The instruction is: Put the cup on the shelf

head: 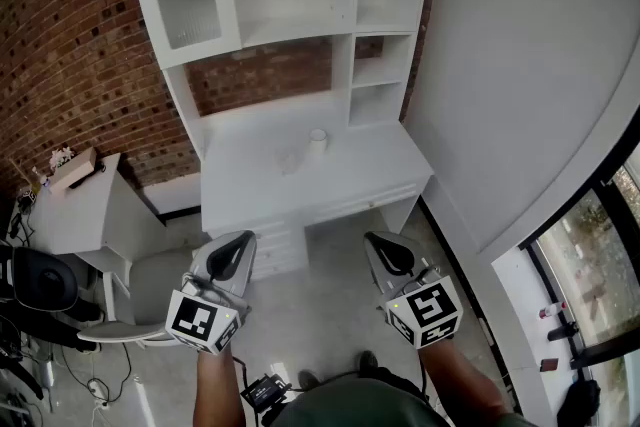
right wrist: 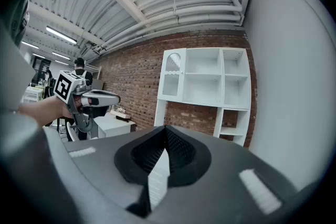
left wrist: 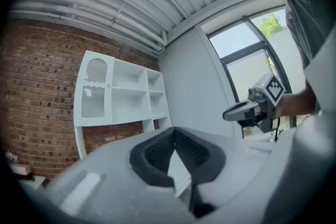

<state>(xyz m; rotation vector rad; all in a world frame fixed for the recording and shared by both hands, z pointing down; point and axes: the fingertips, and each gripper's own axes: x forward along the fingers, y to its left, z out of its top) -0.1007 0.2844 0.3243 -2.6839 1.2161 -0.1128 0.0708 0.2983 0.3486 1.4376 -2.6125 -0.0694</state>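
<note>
A small white cup [head: 318, 141] stands on the white desk [head: 370, 170], near the foot of the white shelf unit [head: 300, 15] that rises above it against the brick wall. The shelf unit also shows in the left gripper view [left wrist: 131, 97] and the right gripper view [right wrist: 210, 86]. Both grippers hover low over the floor, well short of the desk. My left gripper [head: 241, 240] [left wrist: 175, 134] is shut and holds nothing. My right gripper [head: 379, 241] [right wrist: 165, 134] is shut and holds nothing as well. Each gripper appears in the other's view, left gripper [right wrist: 89, 97] and right gripper [left wrist: 252, 107].
Drawers [head: 300, 220] sit under the desk front. To the left are a low white side table [head: 90, 210] with a box [head: 75, 167] and a grey chair [head: 150, 285]. A plain white wall [head: 520, 65] and a window [head: 600, 255] close the right side.
</note>
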